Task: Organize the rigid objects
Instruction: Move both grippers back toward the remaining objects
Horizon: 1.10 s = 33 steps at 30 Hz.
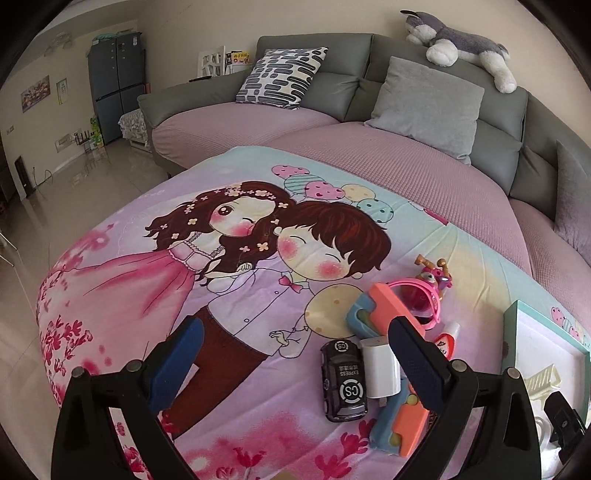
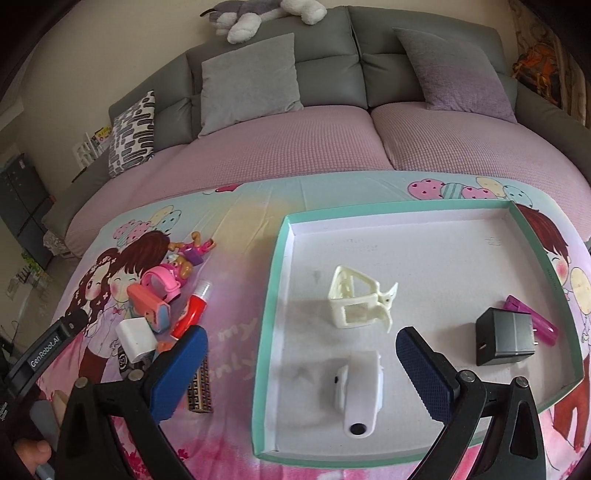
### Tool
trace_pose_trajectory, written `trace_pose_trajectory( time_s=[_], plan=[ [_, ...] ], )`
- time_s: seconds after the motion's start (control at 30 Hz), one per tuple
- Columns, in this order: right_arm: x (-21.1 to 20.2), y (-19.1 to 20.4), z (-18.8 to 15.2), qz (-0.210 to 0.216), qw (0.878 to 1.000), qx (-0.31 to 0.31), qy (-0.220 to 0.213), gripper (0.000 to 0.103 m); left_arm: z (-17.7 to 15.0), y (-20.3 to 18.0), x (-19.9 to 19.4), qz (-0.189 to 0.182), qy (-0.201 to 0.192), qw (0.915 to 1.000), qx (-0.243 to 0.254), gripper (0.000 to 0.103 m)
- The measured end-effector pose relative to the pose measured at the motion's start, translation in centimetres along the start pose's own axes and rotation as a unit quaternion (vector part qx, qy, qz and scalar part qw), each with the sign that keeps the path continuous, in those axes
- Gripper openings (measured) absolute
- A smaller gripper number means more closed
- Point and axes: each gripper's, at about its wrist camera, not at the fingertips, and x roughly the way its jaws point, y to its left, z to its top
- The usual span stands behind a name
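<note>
Both grippers, left [image 1: 295,363] and right [image 2: 301,365], hover wide open, empty, over glossy black toy car [image 1: 343,380] and smooth white plastic device [image 2: 360,391].

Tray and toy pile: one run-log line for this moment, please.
left gripper: open, over toy pile | right gripper: open, over tray | tray holds: hair clip, black charger

Grey sofa [image 1: 369,70] with cushions against cream wall [image 1: 177,22]; glossy tiled floor [image 1: 55,192] left.
</note>
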Motion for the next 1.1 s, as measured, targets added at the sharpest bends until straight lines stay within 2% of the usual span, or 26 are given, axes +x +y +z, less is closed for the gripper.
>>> trace_pose_trajectory(
  time_s=[0.27,0.53,0.83,1.1],
  plan=[
    [0.8,3.8,-0.7,0.018,0.999,-0.041,0.008,0.103,0.3,2.6,0.8,0.032,0.011,0.9994,-0.006,0.100],
    [1.5,4.9,-1.0,0.020,0.998,-0.056,0.018,0.103,0.1,3.5,1.9,0.031,0.032,0.9990,-0.006,0.100],
    [2.1,4.4,-1.1,0.014,0.998,-0.050,0.024,0.103,-0.4,2.6,3.2,-0.011,0.064,0.9979,0.001,0.100],
    [2.4,6.9,-1.9,0.030,0.994,-0.098,0.027,0.103,-0.6,3.1,3.6,-0.028,0.078,0.9965,-0.011,0.100]
  ],
)
